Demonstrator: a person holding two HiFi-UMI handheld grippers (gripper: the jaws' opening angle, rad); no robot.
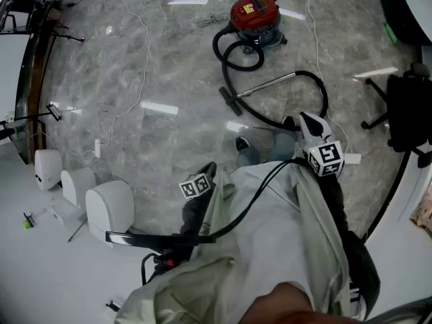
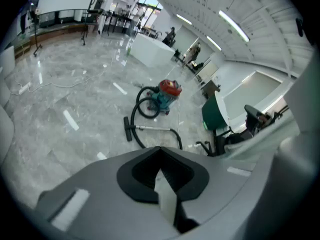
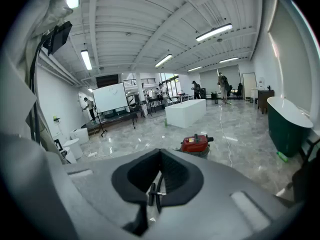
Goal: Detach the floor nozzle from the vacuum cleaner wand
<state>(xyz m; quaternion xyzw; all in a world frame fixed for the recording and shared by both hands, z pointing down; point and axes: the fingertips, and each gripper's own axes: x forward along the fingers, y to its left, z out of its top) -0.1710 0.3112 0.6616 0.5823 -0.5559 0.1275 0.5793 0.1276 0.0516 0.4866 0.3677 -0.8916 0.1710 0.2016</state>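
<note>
With the left tool (image 1: 210, 171) and right tool (image 1: 305, 119) both closed on nothing, well short of the floor nozzle (image 1: 226, 101) lying near the red vacuum cleaner (image 1: 254, 13), I'd worry the looped hose (image 1: 317, 79) beside the vacuum cleaner snags a foot on approach.

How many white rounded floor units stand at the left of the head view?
3: farthest white rounded unit, middle one, nearest one, in a row; more may be hidden.

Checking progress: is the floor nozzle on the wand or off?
On: the floor nozzle sits at the end of the wand, both lying flat.
</note>
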